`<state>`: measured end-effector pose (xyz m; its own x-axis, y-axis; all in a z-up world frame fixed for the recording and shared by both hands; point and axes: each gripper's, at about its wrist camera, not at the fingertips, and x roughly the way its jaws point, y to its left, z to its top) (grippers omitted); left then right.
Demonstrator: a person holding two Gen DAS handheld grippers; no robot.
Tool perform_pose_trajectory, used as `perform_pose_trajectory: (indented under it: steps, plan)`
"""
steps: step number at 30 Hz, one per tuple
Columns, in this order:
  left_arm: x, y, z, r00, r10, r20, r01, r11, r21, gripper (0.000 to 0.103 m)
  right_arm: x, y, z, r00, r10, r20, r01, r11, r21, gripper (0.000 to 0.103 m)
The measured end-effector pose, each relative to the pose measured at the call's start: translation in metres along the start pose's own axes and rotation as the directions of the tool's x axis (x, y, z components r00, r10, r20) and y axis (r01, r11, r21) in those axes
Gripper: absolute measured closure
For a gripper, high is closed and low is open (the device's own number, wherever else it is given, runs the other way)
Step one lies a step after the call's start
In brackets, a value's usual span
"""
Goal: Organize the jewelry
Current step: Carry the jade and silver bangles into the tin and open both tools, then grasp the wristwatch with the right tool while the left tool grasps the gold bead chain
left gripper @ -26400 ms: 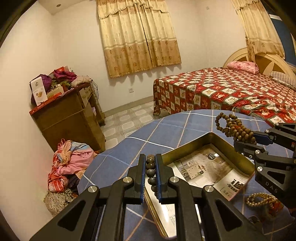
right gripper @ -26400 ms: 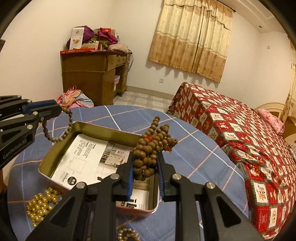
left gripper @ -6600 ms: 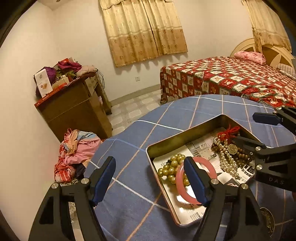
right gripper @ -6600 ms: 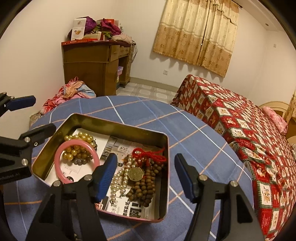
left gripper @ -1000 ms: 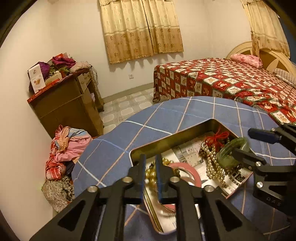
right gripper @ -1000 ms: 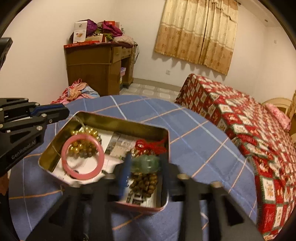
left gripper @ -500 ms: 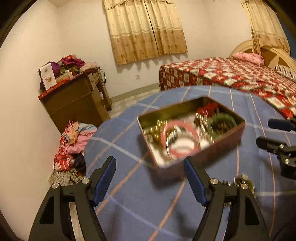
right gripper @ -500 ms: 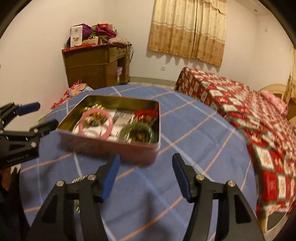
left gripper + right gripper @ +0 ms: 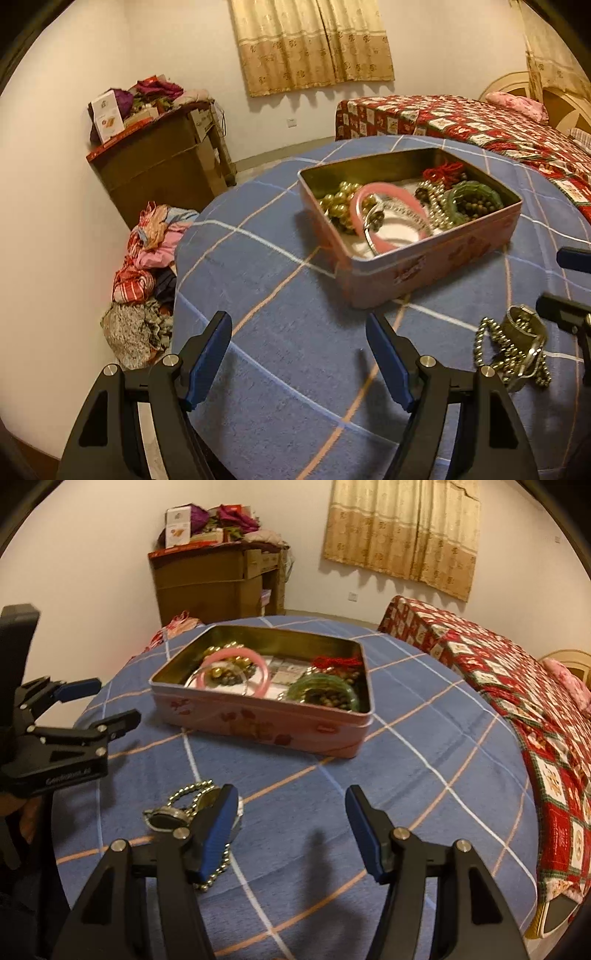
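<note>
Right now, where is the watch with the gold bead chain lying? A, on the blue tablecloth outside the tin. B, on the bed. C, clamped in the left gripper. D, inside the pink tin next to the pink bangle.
A: the watch with the gold bead chain lies on the blue tablecloth outside the pink tin, and the left gripper is open and empty.

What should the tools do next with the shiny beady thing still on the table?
Probably the right tool should reach for the gold bead chain with the watch-like piece beside its left finger. Both tools are open and empty, and that piece lies outside the pink metal tin.
</note>
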<state>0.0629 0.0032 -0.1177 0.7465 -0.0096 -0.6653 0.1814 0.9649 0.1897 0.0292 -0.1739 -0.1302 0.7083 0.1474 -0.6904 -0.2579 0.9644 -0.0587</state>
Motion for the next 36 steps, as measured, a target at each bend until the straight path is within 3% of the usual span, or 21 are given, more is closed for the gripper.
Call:
perform_pose_trajectory:
  steps: [5,10,14,17,21,22,23,27,28,30,34,36]
  plan:
    - [0.003,0.001,0.0,1.0,-0.006,-0.008,0.006,1.0,-0.004,0.028,0.007,0.003,-0.007,0.999,0.009,-0.049,-0.01,1.0,-0.028,0.039]
    - [0.002,-0.004,0.0,1.0,-0.014,-0.007,0.015,1.0,0.011,0.028,0.009,-0.003,-0.01,0.995,-0.059,-0.078,0.055,0.997,-0.048,0.039]
    - [0.001,-0.006,0.001,1.0,-0.017,-0.007,0.018,1.0,0.016,0.028,0.009,-0.011,-0.014,0.981,-0.167,-0.096,0.16,0.984,-0.077,0.039]
    - [0.0,-0.01,0.002,1.0,-0.024,-0.007,0.025,0.999,0.025,0.028,0.009,-0.031,-0.017,0.983,-0.148,-0.11,0.151,0.988,0.021,0.039]
    - [-0.003,-0.022,0.006,0.999,-0.053,0.001,0.053,0.997,0.048,0.028,0.008,-0.04,-0.021,0.973,-0.2,-0.111,0.205,0.978,0.039,0.039]
    - [-0.004,-0.024,0.006,0.998,-0.058,0.002,0.058,0.997,0.051,0.028,0.007,-0.042,-0.021,0.975,-0.191,-0.111,0.198,0.979,0.052,0.045]
    - [-0.004,-0.027,0.007,0.998,-0.061,0.003,0.061,0.997,0.057,0.028,0.005,-0.044,-0.022,0.979,-0.173,-0.104,0.18,0.981,0.067,0.062]
    - [-0.005,-0.038,0.01,0.997,-0.077,0.003,0.076,0.994,0.08,0.028,0.005,-0.044,-0.023,0.982,-0.164,-0.098,0.171,0.983,0.066,0.082]
    - [-0.005,-0.041,0.01,0.997,-0.078,0.005,0.077,0.993,0.089,0.028,0.006,-0.046,-0.025,0.981,-0.168,-0.101,0.176,0.982,0.069,0.092]
    - [-0.005,-0.046,0.01,0.997,-0.076,0.007,0.075,0.992,0.106,0.028,0.006,-0.054,-0.025,0.972,-0.209,-0.108,0.218,0.972,0.082,0.093]
    - [-0.007,-0.053,0.013,0.995,-0.102,0.008,0.101,0.99,0.099,0.028,0.006,-0.067,-0.027,0.971,-0.206,-0.12,0.22,0.968,0.121,0.092]
    - [-0.008,-0.059,0.016,0.994,-0.104,0.015,0.102,0.988,0.113,0.028,0.004,-0.071,-0.028,0.972,-0.204,-0.113,0.219,0.965,0.143,0.085]
